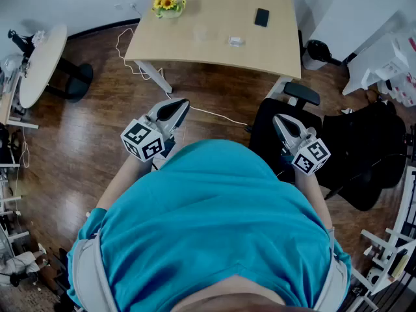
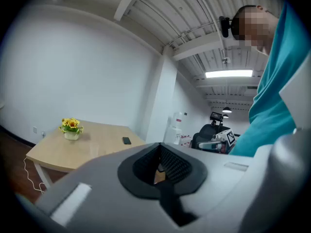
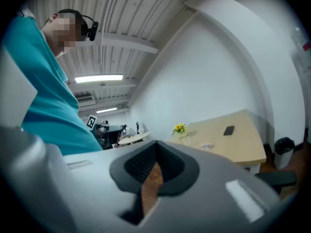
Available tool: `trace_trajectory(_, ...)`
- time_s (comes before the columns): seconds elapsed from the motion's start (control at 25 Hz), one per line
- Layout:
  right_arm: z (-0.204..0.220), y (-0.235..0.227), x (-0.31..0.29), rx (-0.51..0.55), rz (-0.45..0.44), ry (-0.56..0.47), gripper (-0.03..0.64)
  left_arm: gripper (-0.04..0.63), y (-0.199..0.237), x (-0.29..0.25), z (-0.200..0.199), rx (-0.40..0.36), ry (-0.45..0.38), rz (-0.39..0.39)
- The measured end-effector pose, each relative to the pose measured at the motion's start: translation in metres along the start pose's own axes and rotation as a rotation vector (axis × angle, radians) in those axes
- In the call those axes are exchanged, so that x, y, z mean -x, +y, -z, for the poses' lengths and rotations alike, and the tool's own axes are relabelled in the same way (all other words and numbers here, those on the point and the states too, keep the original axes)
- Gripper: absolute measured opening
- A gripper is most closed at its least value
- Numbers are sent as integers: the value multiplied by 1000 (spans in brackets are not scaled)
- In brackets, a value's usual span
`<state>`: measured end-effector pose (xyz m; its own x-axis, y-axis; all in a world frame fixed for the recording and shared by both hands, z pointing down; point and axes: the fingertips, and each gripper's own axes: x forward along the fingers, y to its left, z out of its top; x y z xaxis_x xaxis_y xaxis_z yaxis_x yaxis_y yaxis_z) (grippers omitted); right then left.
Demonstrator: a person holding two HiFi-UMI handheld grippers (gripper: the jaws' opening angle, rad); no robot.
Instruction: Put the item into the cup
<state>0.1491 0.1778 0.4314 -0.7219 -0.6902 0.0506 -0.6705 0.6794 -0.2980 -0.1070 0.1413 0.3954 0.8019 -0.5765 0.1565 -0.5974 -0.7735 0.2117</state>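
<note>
The left tool point(image 1: 184, 103) is fully closed, its dark ribbed pads pressed together with nothing between them. The right tool point(image 3: 154, 168) has its jaws almost together. Only a thin slit is left, and the wooden floor point(image 1: 84, 142) shows through it. It grips nothing. Each tool carries one cube with square black-and-white markers, the left cube point(image 1: 143, 140) and the right cube point(image 1: 312, 156). These patterns are the only print that can be made out. Both tools are held in front of the person's teal shirt point(image 1: 214, 220), over the floor, with their tips aimed toward the counter point(image 1: 214, 5) and well apart from it.

The item point(image 1: 236, 41) is one small pale object. It lies flat on the counter near the edge closest to the person, and its long axis runs roughly side to side in the head view. It is too small to tell one end from the other. Just to its left, not touching it, stands one clear cup point(image 1: 200, 34), which shows only faintly against the wood. One black phone point(image 1: 261, 17) lies farther back on the counter, to the right. One pot of yellow flowers point(image 1: 168, 4) sits at the back left corner.

One black office chair point(image 1: 263, 135) stands beside the right tool. One black bin point(image 1: 316, 51) stands off the counter's right end. One round table point(image 1: 42, 60) stands at the far left.
</note>
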Motion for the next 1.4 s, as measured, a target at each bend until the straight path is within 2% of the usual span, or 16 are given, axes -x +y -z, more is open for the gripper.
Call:
trace_trajectory(0.2,-5,-5,-30,1,-6,18,2,5,29,-6,-10,-16,-2,4)
trace_trajectory(0.36,-14,-15,-67,23,15,29,2,5,65,-16,-17,-41,-9,39)
trace_trajectory(0.44,-22,-22,-90,35,36,28,2,5,89,-23,-19,-55,-11,68)
trace_trajectory(0.64,-43,-36,-149,7,111,12,1,5,167,-35,-37,-24,-21,125)
trace_trajectory(0.88,-67,-62,-194,-16,215,27,2,5,233,-59,-59,-67,19,190)
trace_trajectory(1.16,-55,-108,-213,-51,207,48,2,5,250,-125,-43,-127,81,229)
trace_trajectory(1.4,-59,-185,-194,-29,125,20,2,5,228,-219,-33,-198,183,181)
